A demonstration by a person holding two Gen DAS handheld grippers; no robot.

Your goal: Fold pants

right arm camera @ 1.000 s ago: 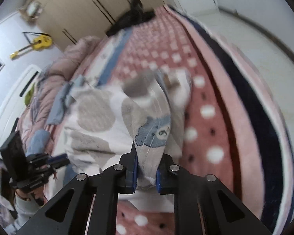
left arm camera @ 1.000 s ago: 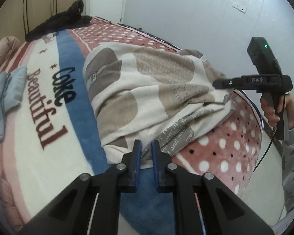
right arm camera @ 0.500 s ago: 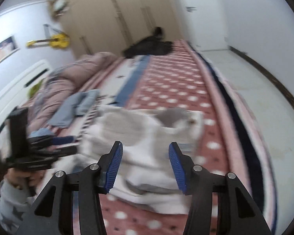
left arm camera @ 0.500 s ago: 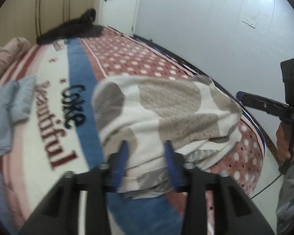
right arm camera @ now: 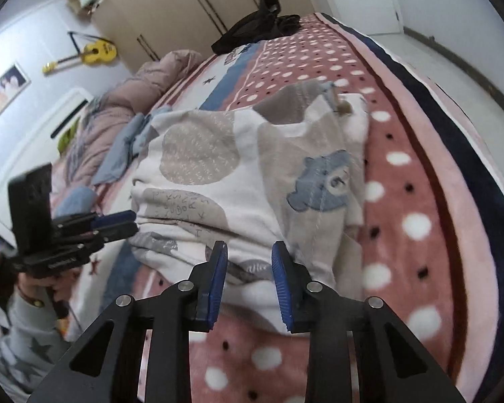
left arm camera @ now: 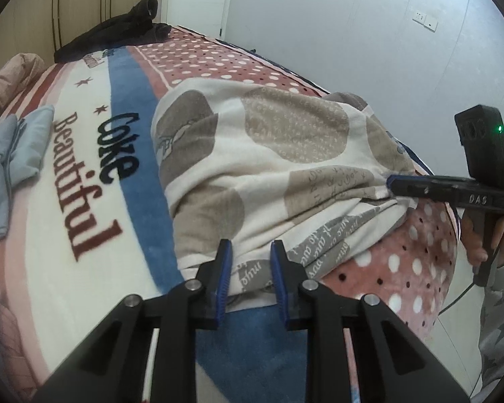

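Blanket [left arm camera: 84,154] on the bed reads "Coke Beautiful" in dark and red letters beside a blue stripe; right gripper body reads "DAS" in the left view. Pants [left arm camera: 258,168], cream with beige blotches and small lettering too fine to read, lie bunched on the blanket's dotted pink part, near the bed's side edge. A blue bear patch shows on them in the right view.

Left gripper [left arm camera: 248,268]: jaws apart, just been closing, blue pads either side of the pants' near hem, cloth between them but no visible squeeze. Right gripper [right arm camera: 249,268]: jaws apart too, just been closing, near edge of the pants lies between the pads, not pinched. In the left view its tip touches the pants' right edge.

Blue-grey garment [left arm camera: 10,168] lies well apart on the left of the blanket. Black clothing [left arm camera: 111,30] at the far end of the bed. Bare blanket between those and the pants; floor [right arm camera: 470,67] beyond the bed's side edge. Yellow guitar [right arm camera: 94,52] on the wall.
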